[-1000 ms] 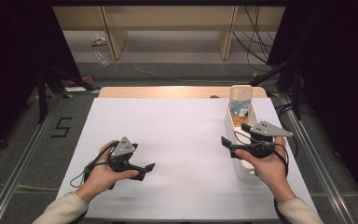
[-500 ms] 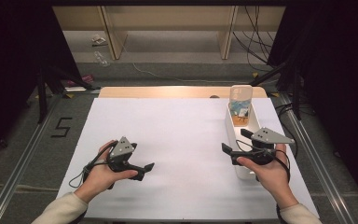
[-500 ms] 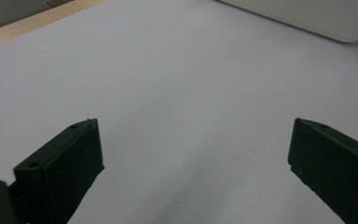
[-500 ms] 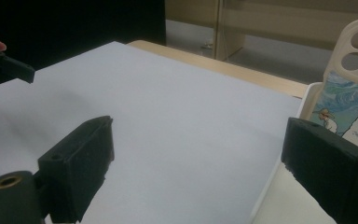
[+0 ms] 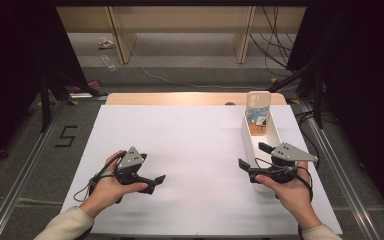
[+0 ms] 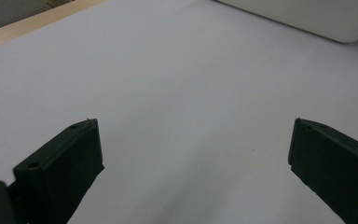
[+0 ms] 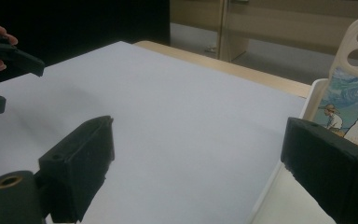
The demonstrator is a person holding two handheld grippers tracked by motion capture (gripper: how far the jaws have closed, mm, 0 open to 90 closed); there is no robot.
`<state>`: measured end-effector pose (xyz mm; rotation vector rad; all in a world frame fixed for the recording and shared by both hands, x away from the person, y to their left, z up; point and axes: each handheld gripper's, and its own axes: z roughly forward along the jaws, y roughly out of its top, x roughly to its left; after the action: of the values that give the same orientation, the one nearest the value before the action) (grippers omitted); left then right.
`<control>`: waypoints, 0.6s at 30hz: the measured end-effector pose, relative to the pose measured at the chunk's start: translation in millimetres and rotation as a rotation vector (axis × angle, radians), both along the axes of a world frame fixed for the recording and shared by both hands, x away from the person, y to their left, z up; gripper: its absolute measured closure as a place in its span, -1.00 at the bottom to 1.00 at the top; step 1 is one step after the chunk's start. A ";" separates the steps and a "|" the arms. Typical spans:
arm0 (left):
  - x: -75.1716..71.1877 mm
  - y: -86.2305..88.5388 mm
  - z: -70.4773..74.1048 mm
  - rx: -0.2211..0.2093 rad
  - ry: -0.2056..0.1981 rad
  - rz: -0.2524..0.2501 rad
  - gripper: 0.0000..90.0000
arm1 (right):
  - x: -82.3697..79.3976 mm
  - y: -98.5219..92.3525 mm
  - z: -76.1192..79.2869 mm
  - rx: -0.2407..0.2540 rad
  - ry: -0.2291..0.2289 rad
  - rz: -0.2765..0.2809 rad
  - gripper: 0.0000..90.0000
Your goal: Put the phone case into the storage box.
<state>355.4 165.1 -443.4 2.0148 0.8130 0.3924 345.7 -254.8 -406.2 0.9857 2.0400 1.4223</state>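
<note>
White table cover (image 5: 195, 150), wooden edge (image 5: 180, 98), grey floor (image 5: 190, 75), dark surroundings

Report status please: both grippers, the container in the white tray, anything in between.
Left gripper open, empty, low over white table sheet. Right gripper open, empty, beside long white plastic tray. Clear plastic container with picture label upright in tray's far end, untouched. Nothing in the way.

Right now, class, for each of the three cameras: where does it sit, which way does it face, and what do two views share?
High view: above the person's side, facing forward and down on the table; shows both forearms, left gripper, right gripper.
Left gripper view: rides the left gripper, facing across the sheet toward the white tray.
Right gripper view: rides the right gripper, facing the table's far edge.
Shared: high and right gripper views show the picture carton.
</note>
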 end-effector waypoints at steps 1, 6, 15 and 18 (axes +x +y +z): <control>0.0 -0.1 -0.2 -0.002 0.000 0.001 -0.95 | -0.8 -0.3 0.0 -0.001 -0.003 0.002 -0.77; 0.1 -0.1 -0.8 -0.005 0.001 0.002 -0.95 | -5.2 -1.1 -1.6 0.002 -0.002 0.006 -0.77; 0.6 0.0 -1.1 -0.006 0.002 0.001 -0.95 | -12.1 0.2 -3.5 0.014 -0.001 0.017 -0.77; 0.7 0.0 -1.2 -0.006 0.002 0.000 -0.95 | -12.4 1.1 -2.7 0.022 -0.005 0.020 -0.77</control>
<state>356.1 165.1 -444.6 2.0095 0.8144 0.3879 333.3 -253.7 -408.9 0.9726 2.0401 1.4586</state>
